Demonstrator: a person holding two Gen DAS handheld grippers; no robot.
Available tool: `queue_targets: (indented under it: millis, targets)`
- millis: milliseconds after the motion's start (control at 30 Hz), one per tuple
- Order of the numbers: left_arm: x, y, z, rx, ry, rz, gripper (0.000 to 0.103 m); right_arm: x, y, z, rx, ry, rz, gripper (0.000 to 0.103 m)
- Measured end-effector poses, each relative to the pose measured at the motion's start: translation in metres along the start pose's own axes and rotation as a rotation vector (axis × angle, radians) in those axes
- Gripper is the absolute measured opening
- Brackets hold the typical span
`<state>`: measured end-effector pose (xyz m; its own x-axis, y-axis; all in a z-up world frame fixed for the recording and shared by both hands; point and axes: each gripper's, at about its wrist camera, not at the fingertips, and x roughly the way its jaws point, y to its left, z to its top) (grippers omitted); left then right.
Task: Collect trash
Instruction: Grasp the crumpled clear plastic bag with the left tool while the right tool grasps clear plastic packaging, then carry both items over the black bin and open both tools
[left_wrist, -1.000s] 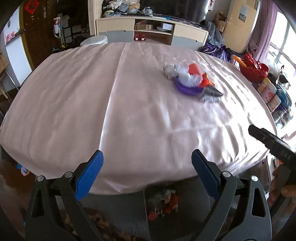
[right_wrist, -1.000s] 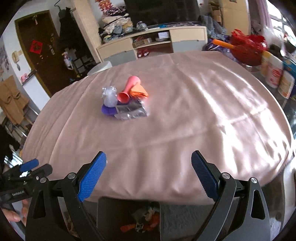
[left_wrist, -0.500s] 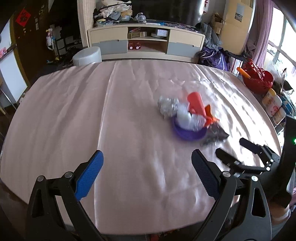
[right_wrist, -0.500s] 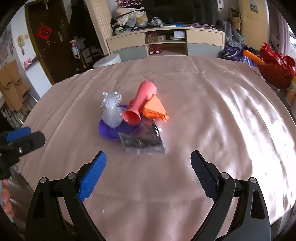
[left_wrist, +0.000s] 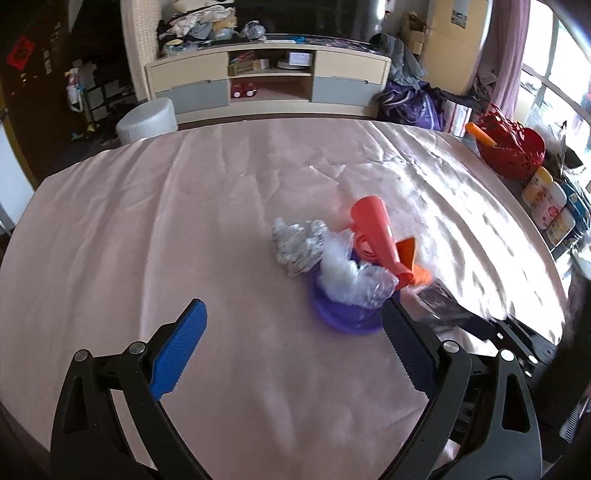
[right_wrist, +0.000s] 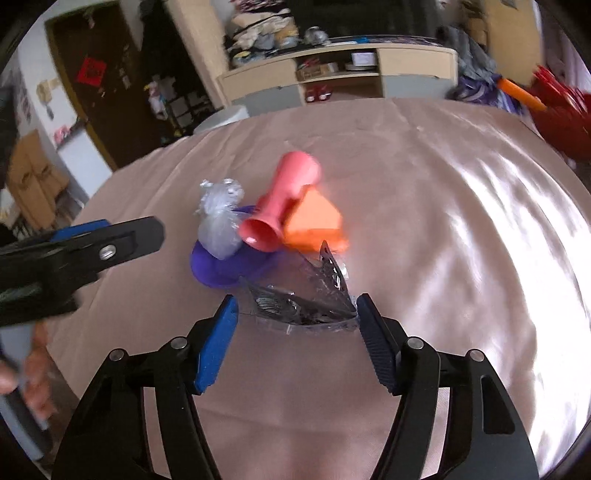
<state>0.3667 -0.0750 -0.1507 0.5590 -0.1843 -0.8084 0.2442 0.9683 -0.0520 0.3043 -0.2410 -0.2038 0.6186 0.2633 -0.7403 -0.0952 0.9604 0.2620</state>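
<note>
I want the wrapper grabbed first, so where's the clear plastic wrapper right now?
In the right wrist view, the clear plastic wrapper lies between the open right gripper fingers, just in front of the purple dish.

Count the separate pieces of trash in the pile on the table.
5, though more may be hidden: purple disc underneath, clear bag, foil wad, pink cup beside orange paper; dark wrapper nearest.
</note>
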Motion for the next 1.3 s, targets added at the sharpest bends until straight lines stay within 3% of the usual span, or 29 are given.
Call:
queue_targets:
  millis: [200, 300, 467, 567, 900, 1100, 1300]
  targets:
    - [0.029, -0.017, 0.003, 0.039, 0.022, -0.025, 0.082, -0.025, -0.037, -0.016, 0.098, -0.035, -0.058, 0.067]
    - [0.04, -0.021, 0.009, 0.036, 0.019, -0.036, 0.071, -0.027, -0.043, -0.016, 0.1, -0.039, -0.088, 0.067]
    - [0.049, -0.028, 0.012, 0.051, 0.019, -0.064, 0.026, -0.027, -0.043, -0.019, 0.094, -0.045, -0.091, 0.067]
    - [0.045, -0.03, 0.01, 0.071, 0.008, -0.049, 0.018, -0.028, -0.041, -0.021, 0.092, -0.043, -0.093, 0.067]
    - [-0.027, -0.025, 0.0, 0.052, -0.078, -0.029, 0.014, -0.071, -0.019, -0.021, 0.086, -0.067, -0.067, 0.067]
    - [-0.082, -0.026, -0.03, 0.051, -0.109, -0.03, 0.014, -0.114, -0.006, -0.035, 0.069, -0.09, -0.062, 0.067]
    - [-0.125, -0.029, -0.083, 0.034, -0.111, -0.049, 0.014, -0.143, 0.001, -0.065, 0.059, -0.082, -0.077, 0.067]
